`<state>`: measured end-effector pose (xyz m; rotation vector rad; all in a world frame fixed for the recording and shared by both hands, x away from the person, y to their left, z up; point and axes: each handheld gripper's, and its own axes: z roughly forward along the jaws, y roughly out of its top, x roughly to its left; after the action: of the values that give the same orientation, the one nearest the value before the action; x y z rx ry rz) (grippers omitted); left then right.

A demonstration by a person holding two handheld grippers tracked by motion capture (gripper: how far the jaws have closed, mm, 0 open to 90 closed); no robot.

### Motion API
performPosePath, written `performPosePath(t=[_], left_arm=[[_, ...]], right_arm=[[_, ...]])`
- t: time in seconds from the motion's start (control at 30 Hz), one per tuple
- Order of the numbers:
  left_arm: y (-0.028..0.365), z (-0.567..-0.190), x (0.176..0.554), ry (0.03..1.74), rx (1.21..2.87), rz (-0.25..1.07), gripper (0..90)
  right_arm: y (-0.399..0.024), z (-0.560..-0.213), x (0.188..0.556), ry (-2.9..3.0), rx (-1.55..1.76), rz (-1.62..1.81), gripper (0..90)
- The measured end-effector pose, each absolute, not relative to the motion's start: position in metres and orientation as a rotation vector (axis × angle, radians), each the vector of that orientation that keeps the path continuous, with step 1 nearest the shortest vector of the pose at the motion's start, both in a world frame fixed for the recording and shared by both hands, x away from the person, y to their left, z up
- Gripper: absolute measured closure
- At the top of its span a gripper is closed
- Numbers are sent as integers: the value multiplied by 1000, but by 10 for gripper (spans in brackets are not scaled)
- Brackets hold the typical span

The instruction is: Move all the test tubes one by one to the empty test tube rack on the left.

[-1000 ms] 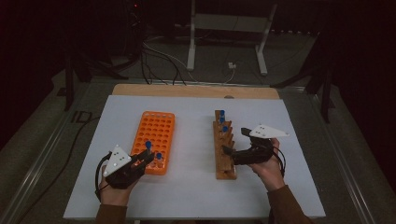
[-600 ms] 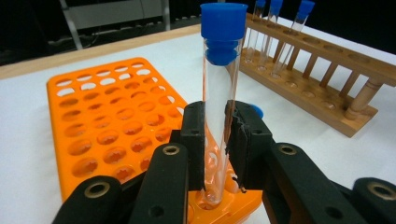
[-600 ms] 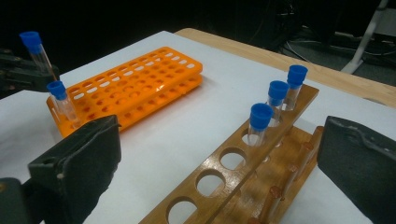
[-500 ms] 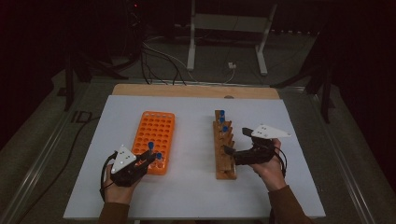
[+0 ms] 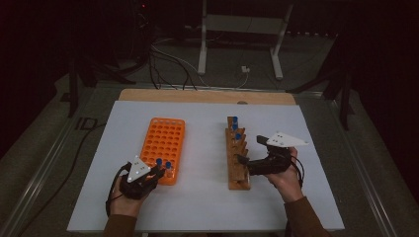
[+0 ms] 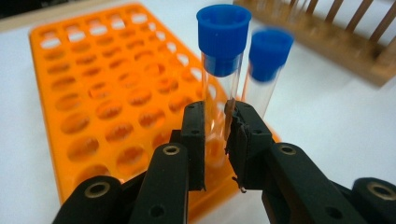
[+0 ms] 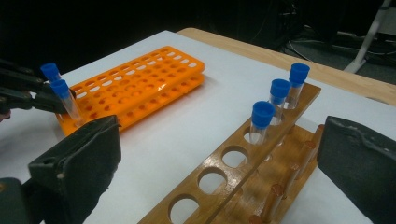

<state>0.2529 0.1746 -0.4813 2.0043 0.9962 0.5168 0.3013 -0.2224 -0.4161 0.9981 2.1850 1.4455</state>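
A clear glass test tube with a blue cap point(image 6: 219, 79) is clamped in the left claw point(image 6: 215, 135), low in the frame over the orange plastic rack point(image 6: 93, 93)'s near corner, being seated. Release is judged next. The right claw point(image 7: 219, 163) is held apart beside the wooden rack point(image 7: 233, 172).

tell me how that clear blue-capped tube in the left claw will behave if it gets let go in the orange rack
The clear glass-like tube with a blue cap looks smooth, so it may slip between the left claw pads. Tall and top-capped, it would probably tip or roll outside the orange plastic rack. Likely fragile if dropped.
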Motion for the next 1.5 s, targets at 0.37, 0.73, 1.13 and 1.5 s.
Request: performPosePath(t=[0.37,0.73,1.13,1.5], left_arm=[[175,-484,256,1020,2043,482,776],[177,-483,253,1013,2015,445,687],[187,-473,249,1038,1849,449,313],[183,-464,246,1074,1777,495,22]], right_arm=[[-219,-418,301,2196,993,1439,3],[-216,-419,304,2206,996,1426,4],[-213,-426,315,2223,1011,1350,42],[-207,-437,333,2216,1045,1321,358]])
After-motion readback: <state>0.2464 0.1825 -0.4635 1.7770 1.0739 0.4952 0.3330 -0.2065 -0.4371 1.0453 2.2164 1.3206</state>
